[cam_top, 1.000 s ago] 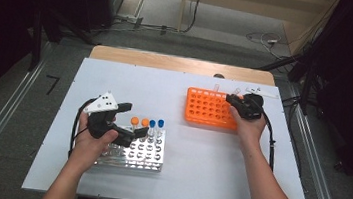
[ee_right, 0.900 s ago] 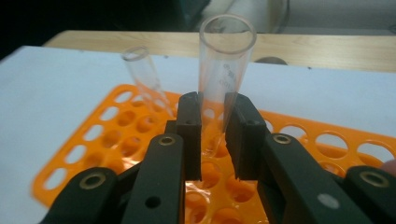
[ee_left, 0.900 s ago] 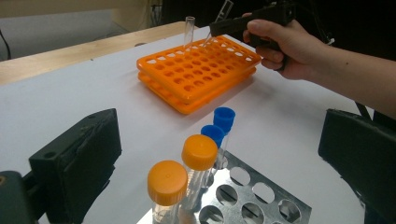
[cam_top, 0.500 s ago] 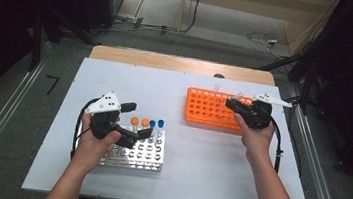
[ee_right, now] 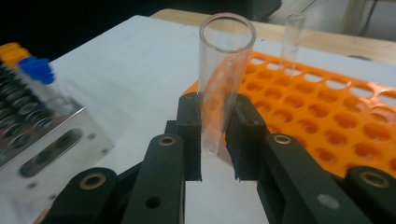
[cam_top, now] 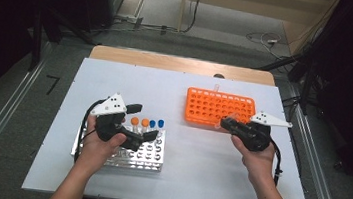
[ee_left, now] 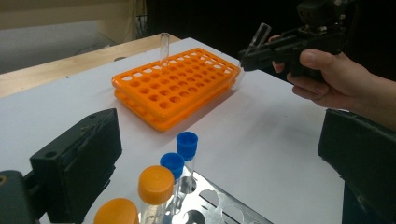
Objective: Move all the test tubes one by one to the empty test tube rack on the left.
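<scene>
We see the white table (cam_top: 116, 80) on a grey floor (cam_top: 7, 105), dark surroundings. The right gripper (ee_right: 217, 140) clamps a clear glass tube (ee_right: 222, 79) just off the orange rack (cam_top: 220, 107). The left gripper (cam_top: 142, 122) stands apart over the metal rack (cam_top: 150, 154).

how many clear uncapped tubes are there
2: one glass tube is gripped in the right tool, and one glass tube stands in the orange rack at its far edge.
</scene>
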Demonstrator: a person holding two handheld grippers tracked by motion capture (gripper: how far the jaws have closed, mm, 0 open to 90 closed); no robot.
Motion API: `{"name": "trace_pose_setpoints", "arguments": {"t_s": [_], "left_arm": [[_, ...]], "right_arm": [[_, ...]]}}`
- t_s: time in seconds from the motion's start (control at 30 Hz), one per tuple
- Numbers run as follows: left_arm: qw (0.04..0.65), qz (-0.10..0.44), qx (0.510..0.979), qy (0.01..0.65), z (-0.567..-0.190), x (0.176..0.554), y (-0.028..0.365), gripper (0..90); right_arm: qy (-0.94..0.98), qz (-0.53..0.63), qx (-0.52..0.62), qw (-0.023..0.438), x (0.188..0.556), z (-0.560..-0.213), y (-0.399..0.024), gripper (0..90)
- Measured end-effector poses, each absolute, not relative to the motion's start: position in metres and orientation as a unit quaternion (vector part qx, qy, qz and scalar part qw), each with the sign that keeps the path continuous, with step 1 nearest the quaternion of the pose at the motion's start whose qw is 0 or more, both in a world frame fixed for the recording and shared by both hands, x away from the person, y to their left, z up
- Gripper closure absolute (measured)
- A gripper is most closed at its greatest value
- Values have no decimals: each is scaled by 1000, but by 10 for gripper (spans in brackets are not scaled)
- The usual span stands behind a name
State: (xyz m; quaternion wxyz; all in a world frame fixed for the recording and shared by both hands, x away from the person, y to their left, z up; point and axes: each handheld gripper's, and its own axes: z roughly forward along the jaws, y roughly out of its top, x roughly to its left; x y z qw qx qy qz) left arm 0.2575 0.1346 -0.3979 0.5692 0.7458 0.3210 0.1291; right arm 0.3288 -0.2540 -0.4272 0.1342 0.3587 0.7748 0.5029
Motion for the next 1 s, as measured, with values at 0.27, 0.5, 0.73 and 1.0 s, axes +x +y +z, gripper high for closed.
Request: {"name": "trace_pose_setpoints", "arguments": {"t_s": [0.27,0.5,0.73,1.0], "left_arm": [[566,122,755,309,-400,255,120,0],[564,118,760,301,-401,253,110,0],[562,108,765,296,-403,250,97,17],[554,100,773,292,-406,247,79,86]], "right_arm": [[780,509,343,121,296,-424,-252,743],[799,507,308,96,282,-427,-239,743],[821,494,274,85,273,-431,-223,743],[843,478,235,66,263,-432,-204,743]]}}
